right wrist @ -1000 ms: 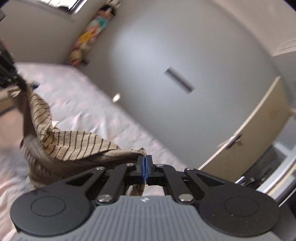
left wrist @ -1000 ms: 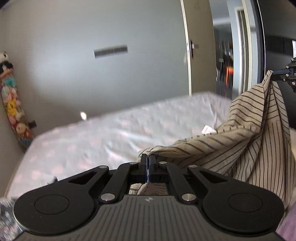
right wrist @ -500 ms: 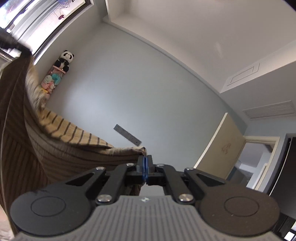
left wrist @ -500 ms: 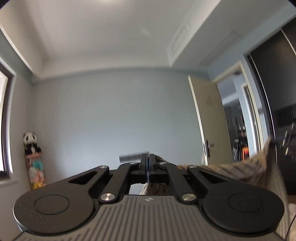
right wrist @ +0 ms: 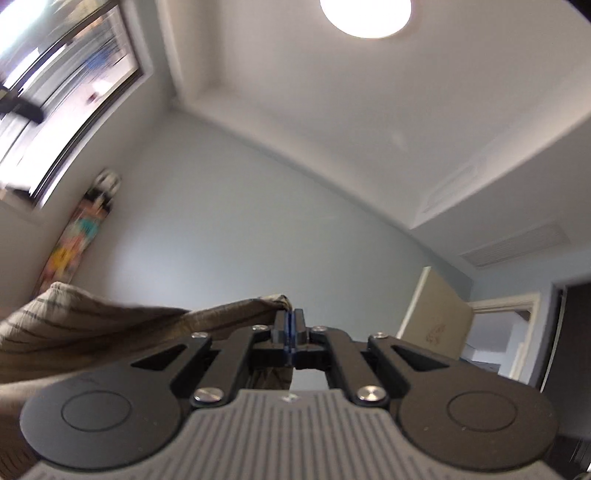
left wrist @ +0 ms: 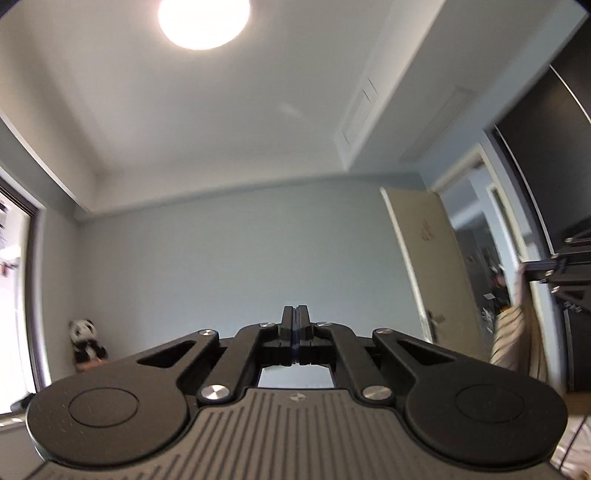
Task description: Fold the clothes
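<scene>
The beige striped shirt hangs in the air, and my right gripper is shut on a bunched edge of it. From there the cloth runs left and down past that gripper's body. In the left wrist view the same shirt hangs at the far right, below the right gripper. My left gripper points up at the wall and ceiling with its jaws pressed together. No cloth shows between them or in the gap behind them.
Both cameras look up at a pale blue wall and a white ceiling with a round lamp. A window is at the left, an open door at the right. A panda toy hangs in the corner. The bed is out of view.
Both grippers have swung up from the bed toward the ceiling, lifting the shirt. Cloth that showed at the left gripper's tips half a second ago is no longer seen there.
</scene>
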